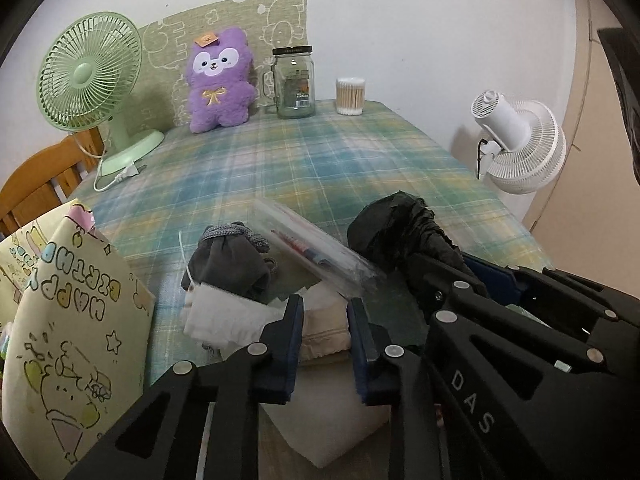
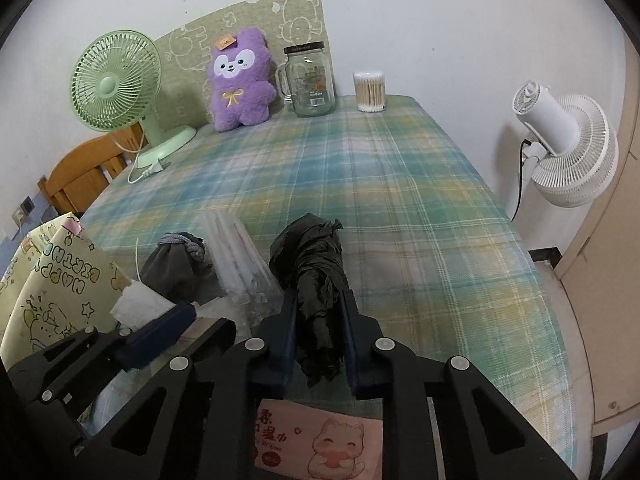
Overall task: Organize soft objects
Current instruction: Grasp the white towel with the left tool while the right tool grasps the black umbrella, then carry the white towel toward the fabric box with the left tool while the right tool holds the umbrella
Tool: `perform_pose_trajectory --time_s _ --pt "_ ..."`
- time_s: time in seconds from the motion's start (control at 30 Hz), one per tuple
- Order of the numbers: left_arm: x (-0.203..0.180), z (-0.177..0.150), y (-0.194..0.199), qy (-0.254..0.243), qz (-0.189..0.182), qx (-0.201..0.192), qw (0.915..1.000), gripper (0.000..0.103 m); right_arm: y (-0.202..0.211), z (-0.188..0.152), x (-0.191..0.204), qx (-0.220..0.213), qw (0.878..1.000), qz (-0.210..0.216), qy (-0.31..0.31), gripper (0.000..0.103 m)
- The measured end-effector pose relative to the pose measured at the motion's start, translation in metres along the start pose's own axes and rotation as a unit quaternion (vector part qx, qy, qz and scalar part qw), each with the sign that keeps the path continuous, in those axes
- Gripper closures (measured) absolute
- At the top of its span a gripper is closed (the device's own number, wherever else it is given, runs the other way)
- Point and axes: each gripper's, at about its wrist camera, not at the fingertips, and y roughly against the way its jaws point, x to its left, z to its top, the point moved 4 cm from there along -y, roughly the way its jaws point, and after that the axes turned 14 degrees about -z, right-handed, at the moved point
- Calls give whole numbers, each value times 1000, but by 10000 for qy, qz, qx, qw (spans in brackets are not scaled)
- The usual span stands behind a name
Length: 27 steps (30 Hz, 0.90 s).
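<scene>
Because both grippers work one heap at the near edge of the plaid-clothed tabletop, we grip two soft things at once: the right gripper is clamped on the crumpled black plastic bag, and the left gripper is pinched on the folded beige cloth, so each can probably be pulled free separately. A clear plastic sleeve lies across the pile, with a grey drawstring pouch just beside it; both could snag. The yellow cartoon-printed gift bag crowds the left side. The purple plush bunny stands well apart.
</scene>
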Motion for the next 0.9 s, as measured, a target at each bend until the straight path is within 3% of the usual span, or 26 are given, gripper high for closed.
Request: perform_pose_trajectory --time_s 0.27,0.9 --pt "-6 -3 16 -69 -86 -191 9998 88 19 -2 -1 -184 9998 18 -31 81" --pt "-18 0 64 -128 -128 -552 9983 88 75 4 -3 -575 9982 92 -136 81"
